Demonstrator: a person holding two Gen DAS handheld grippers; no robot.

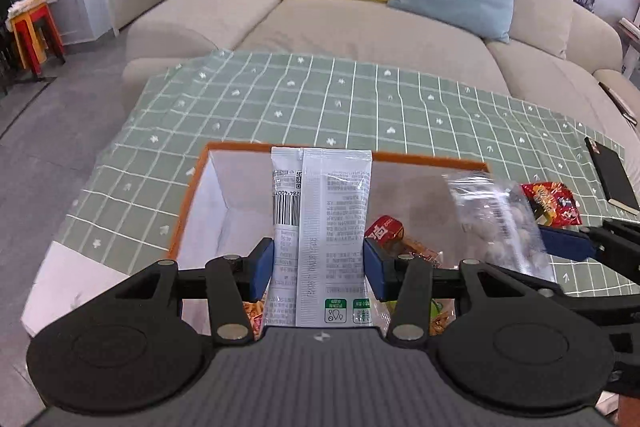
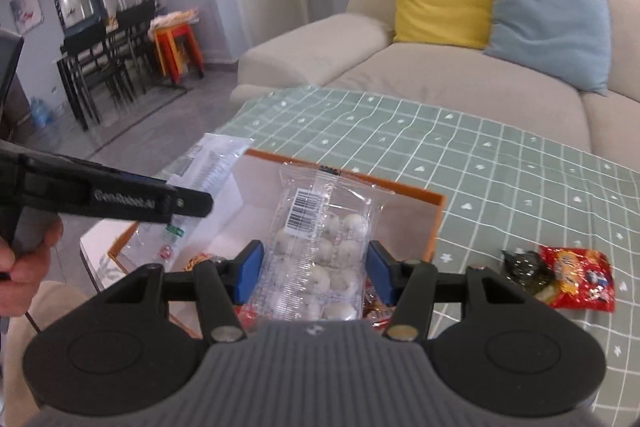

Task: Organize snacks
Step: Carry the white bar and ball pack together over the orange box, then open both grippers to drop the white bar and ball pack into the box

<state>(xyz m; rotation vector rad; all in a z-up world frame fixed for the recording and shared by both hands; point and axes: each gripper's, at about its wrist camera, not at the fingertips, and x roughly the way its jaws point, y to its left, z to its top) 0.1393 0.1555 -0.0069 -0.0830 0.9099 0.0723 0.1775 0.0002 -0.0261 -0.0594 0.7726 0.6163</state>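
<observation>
My left gripper (image 1: 319, 263) is shut on a grey-white snack packet (image 1: 322, 219), held upright over an orange-rimmed box (image 1: 192, 195) with white inner walls. Several snack packs lie in the box bottom, among them a red pack (image 1: 385, 229). My right gripper (image 2: 315, 271) is shut on a clear bag of white round sweets (image 2: 320, 247), also above the box (image 2: 436, 227). In the left wrist view the clear bag (image 1: 496, 223) hangs at the right, held by the right gripper's blue pad (image 1: 568, 243). The left gripper's arm (image 2: 120, 197) and its grey packet (image 2: 212, 167) show at the left of the right wrist view.
The box stands on a table with a green checked cloth (image 1: 320, 99). A red snack bag (image 2: 580, 279) and a dark wrapped item (image 2: 524, 267) lie on the cloth right of the box. A black notebook (image 1: 610, 175) lies far right. A beige sofa (image 1: 360, 27) stands behind. A hand (image 2: 24, 267) grips the left tool.
</observation>
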